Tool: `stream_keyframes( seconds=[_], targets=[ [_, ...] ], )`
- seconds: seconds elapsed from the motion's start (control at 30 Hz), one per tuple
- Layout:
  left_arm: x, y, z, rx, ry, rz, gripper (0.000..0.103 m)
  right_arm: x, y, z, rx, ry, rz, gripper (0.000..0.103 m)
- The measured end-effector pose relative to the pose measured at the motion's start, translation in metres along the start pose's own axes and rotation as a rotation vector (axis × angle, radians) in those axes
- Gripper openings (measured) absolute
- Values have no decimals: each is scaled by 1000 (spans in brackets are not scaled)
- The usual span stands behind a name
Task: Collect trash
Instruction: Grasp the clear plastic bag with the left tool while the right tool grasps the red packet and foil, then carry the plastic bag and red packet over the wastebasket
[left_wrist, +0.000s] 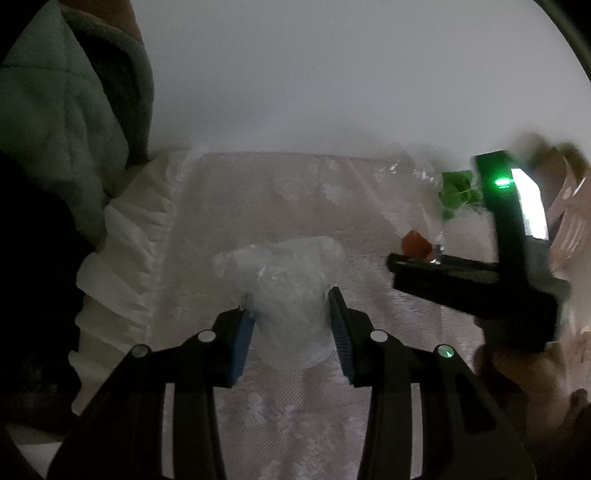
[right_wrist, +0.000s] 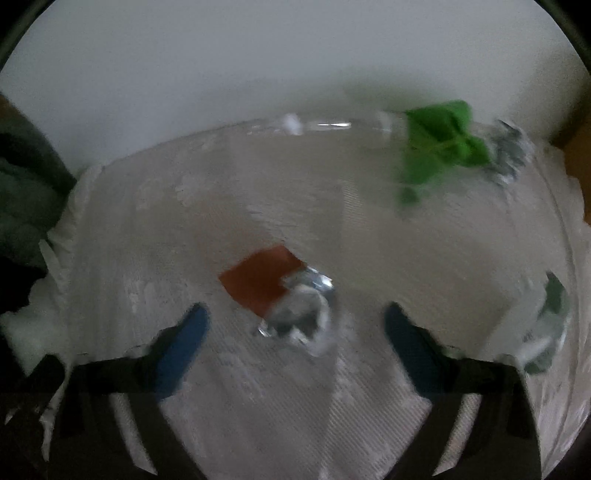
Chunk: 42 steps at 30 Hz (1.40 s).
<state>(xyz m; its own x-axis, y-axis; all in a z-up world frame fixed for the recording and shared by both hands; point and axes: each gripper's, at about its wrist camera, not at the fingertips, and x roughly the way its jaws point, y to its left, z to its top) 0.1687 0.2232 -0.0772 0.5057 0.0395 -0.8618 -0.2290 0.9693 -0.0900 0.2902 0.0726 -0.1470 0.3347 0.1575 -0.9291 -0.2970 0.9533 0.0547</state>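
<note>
Thin clear plastic bag (left_wrist: 291, 295), light and crushable, sits pinched at its middle in the left gripper (left_wrist: 291, 325); the right gripper (right_wrist: 295, 325) hangs spread over a foil wrapper (right_wrist: 295, 317) mid-tablecloth (right_wrist: 258, 406).

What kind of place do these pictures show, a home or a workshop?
Most likely a home. A table against a plain wall wears a lace tablecloth with a ruffled edge, a quilted garment lies beside it, and household litter such as a green wrapper is scattered on it.

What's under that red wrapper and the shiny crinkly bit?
Under the red wrapper only the patterned tablecloth shows around it. Its shiny foil end lies on that cloth too. Anything directly beneath is covered.
</note>
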Motion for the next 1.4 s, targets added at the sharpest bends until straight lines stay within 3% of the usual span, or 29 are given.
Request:
stream_keyframes(
  seconds=[0.03,0.07,0.2,0.33,0.53,0.73,0.83,0.93,1.13,1.23,1.4],
  targets=[
    [-2,-1,0,2,1,-3,39,-1,2,0,-12,2,2,61],
    [-6,-4,-1,10,-3,-1,39,-3,2,0,-13,2,11,42],
    [-18,-13,-5,44,-22,-9,39,-24,-7,-14,0,-23,42,42],
    [-38,-30,-15,78,-30,-44,39,-66,-28,-54,43,-67,64,42],
    [-66,-74,-49,174,-17,-125,39,-125,-81,-162,171,-80,48,43],
    [-93,-149,-119,379,43,-282,39,-176,-147,-323,386,-12,-67,43],
    [-103,-191,-162,501,98,-393,39,-188,-162,-372,490,6,-107,43],
    [-112,-234,-206,642,156,-471,39,-213,-191,-443,659,0,-172,43],
    [-141,-317,-293,941,210,-560,39,-250,-230,-545,927,-61,-244,43],
    [-158,-355,-340,1095,240,-617,39,-268,-241,-593,1012,-89,-281,43],
    [-186,-386,-402,1263,259,-691,39,-290,-268,-650,1097,-110,-321,44]
  ],
)
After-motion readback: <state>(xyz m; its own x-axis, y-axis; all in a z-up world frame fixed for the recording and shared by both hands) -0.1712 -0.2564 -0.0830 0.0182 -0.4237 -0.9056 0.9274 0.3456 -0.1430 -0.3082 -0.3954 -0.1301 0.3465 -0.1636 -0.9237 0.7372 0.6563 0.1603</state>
